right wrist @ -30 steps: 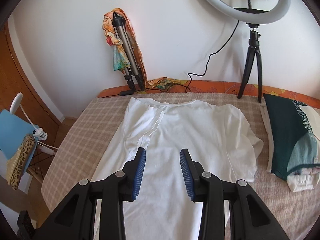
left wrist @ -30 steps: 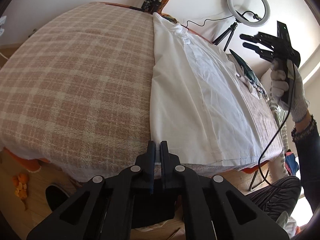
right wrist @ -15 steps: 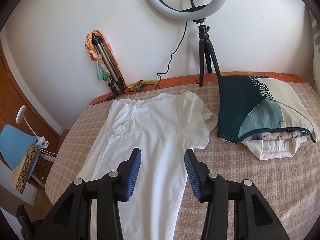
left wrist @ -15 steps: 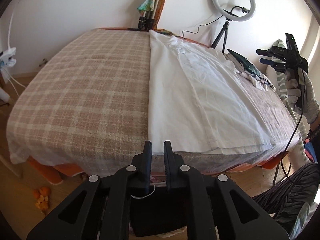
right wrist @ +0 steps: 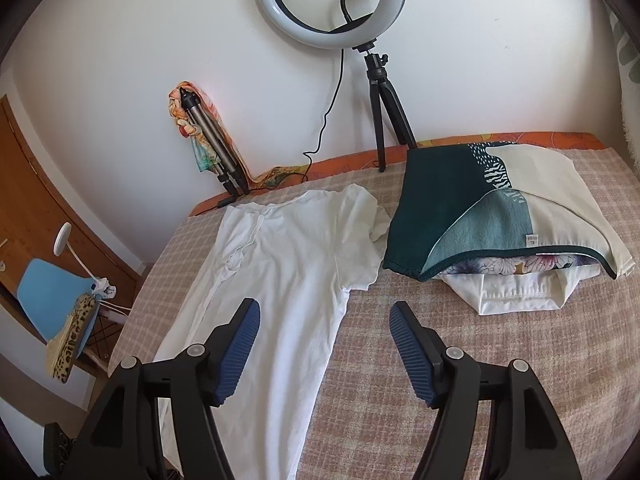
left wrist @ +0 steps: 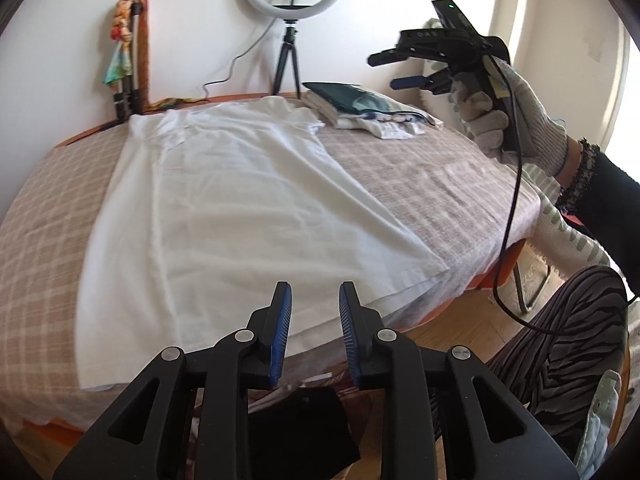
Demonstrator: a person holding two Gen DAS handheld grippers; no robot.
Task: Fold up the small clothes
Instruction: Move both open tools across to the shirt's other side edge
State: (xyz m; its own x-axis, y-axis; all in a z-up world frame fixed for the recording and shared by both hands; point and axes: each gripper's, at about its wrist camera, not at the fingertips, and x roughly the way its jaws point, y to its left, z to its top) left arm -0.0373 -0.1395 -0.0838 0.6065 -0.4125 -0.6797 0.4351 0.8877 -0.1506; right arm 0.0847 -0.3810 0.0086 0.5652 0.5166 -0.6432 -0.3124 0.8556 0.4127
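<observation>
Showing gloved hand [left wrist: 508, 120] only in left view; chair [right wrist: 52, 296] only right.

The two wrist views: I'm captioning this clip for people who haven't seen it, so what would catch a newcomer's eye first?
A long white cotton T-shirt lies flat on the beige checked bedcover, one side already folded in. To its right sits a folded stack topped by a dark green and cream patterned cloth. Behind them, a white ring light on a black tripod stands against the wall.
</observation>
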